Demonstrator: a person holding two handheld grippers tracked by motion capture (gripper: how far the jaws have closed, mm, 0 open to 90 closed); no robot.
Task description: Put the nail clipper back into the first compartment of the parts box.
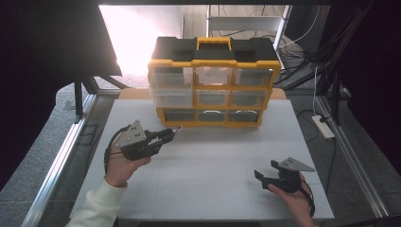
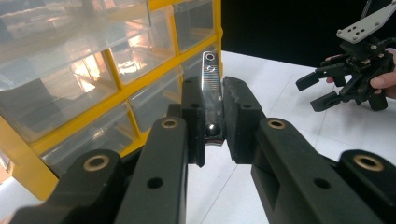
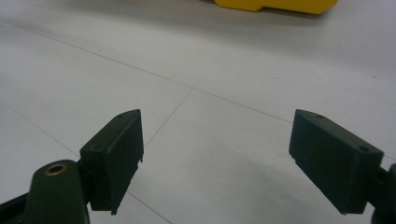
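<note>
Metal, flat and shiny with holes at its end: that is the strip your left gripper pinches between ribbed black pads, just off the white table. Beside it stands one yellow-framed organizer with nine clear plastic drawers and a black lid. Your right gripper rests well apart, jaws spread and empty.

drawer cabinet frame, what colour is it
Yellow, with a black top; the drawer cabinet shows best in the high view.

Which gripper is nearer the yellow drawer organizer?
Left. The left gripper, shut on a metal plate, sits just before the drawer organizer; the right gripper is open, farther back near the table's front.
</note>
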